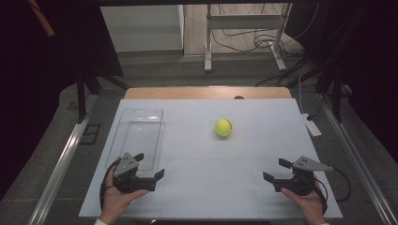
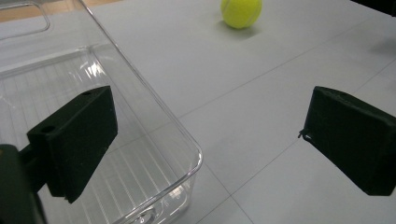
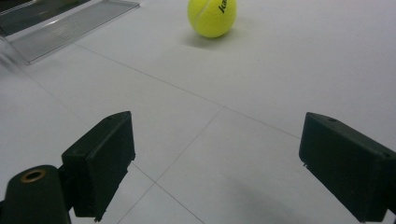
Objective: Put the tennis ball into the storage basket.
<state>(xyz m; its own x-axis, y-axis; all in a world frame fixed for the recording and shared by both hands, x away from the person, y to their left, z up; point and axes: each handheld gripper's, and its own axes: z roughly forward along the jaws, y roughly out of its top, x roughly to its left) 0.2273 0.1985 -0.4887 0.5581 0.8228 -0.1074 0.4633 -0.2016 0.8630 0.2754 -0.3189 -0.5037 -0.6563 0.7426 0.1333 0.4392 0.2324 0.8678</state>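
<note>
Both grippers, left gripper [image 1: 146,165] and right gripper [image 1: 277,169], wide open, empty. Tennis ball [image 1: 223,127] mid-table, 3 o'clock of clear bin [image 1: 141,136]. Risk: off-centre pinch rolls ball away.

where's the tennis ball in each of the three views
High view: the tennis ball sits on the white table right of centre, apart from both grippers.
Left gripper view: at the top edge, right of centre, partly cut off.
Right gripper view: at the top, near centre.
Shared landmark: the clear plastic tray, lying left of the ball.
</note>
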